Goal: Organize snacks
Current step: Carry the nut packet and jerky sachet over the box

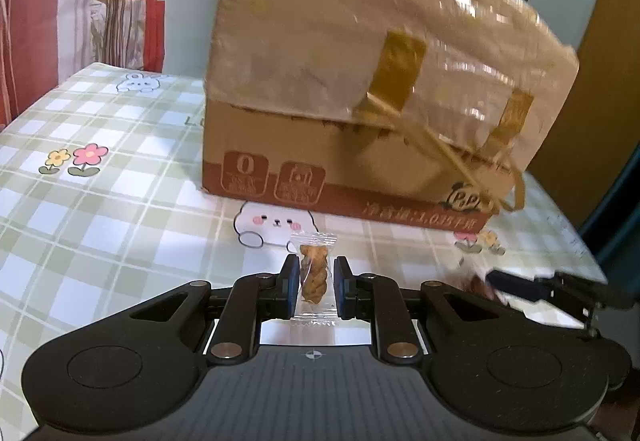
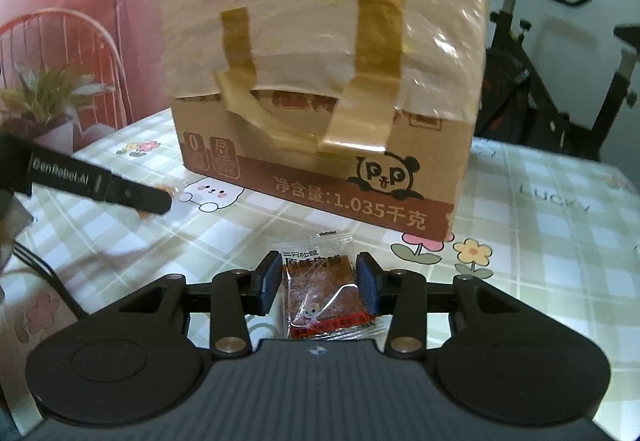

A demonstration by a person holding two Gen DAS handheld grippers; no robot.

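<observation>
The left gripper (image 1: 316,283) is gripping a clear-wrapped twisted brown pastry snack (image 1: 314,277), its long axis running forward between the jaws. The right gripper (image 2: 318,281) is clamping a flat red jerky packet (image 2: 326,291). The tall tape-wrapped cardboard box (image 2: 320,81) is standing just ahead on the checked bench (image 1: 100,201), about equally near both.

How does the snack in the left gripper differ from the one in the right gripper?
The twisted snack in the left gripper is narrow, golden, in a plain clear wrapper; the jerky packet in the right gripper is wide, flat, dark red-brown, with printed text. So the left jaws stand closer together than the right. Both are single sealed packets, gripped by their sides, facing the cardboard box.
</observation>
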